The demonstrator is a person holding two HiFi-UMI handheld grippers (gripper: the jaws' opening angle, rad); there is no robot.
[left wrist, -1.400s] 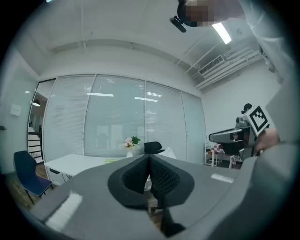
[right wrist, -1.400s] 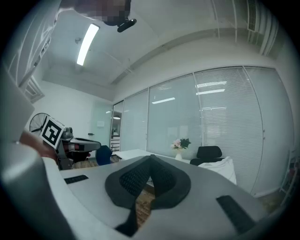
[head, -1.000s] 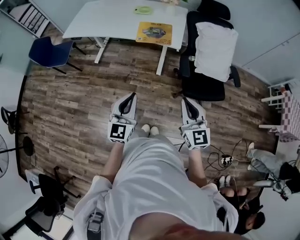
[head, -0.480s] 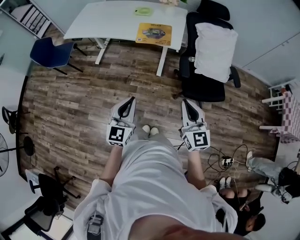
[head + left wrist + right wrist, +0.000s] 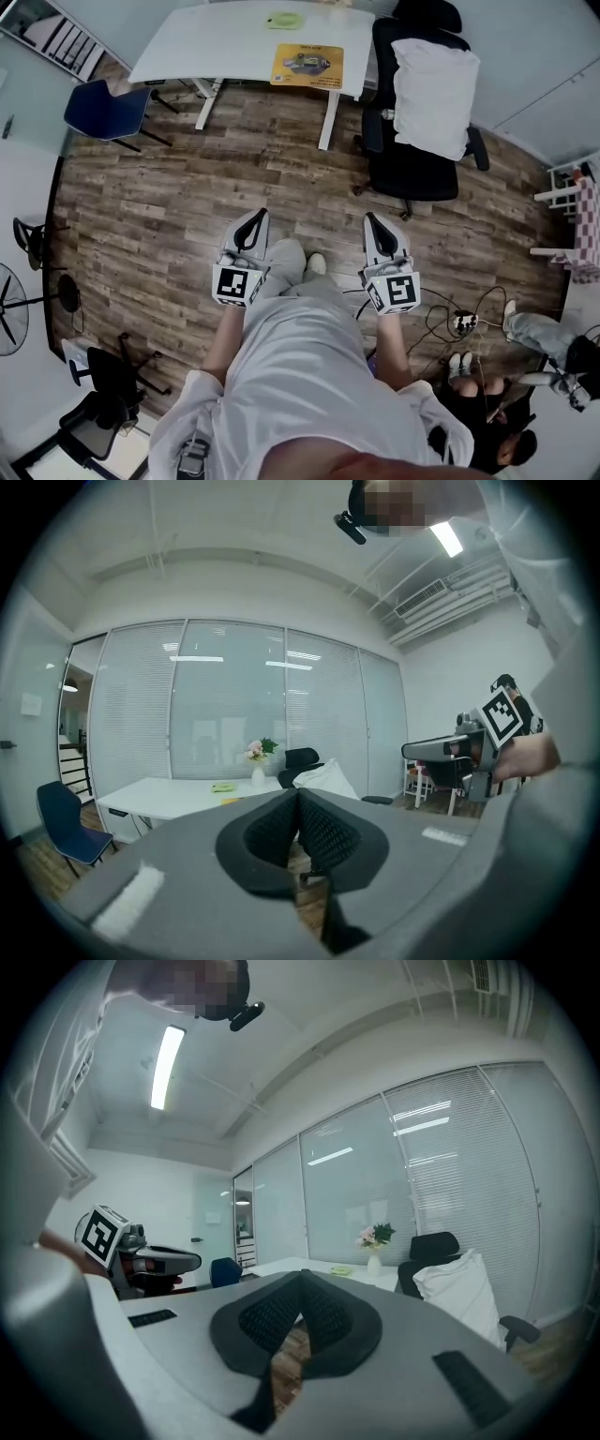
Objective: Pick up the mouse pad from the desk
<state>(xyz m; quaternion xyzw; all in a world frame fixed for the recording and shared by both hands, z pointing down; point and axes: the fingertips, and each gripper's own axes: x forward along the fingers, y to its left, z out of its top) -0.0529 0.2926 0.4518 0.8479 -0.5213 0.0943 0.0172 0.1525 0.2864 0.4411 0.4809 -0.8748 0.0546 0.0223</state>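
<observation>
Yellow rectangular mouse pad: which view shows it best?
Head view: the yellow rectangular mouse pad lies fully visible on the white desk. Left gripper view catches only a thin yellow sliver; right gripper view doesn't show it.

We see a floor (image 5: pixel 187 197) of matt, grainy wood planks under a smooth white tabletop (image 5: pixel 206 52), where the mouse pad (image 5: pixel 307 66) shows a printed yellow face. The left tongs (image 5: pixel 298 797) and the right tongs (image 5: pixel 302 1277) have matt grey plastic shells and black pads (image 5: pixel 323 834) with a fine, rough mesh grain. The pillow (image 5: pixel 431 84) on the black chair (image 5: pixel 412 173) looks like soft white cloth.
</observation>
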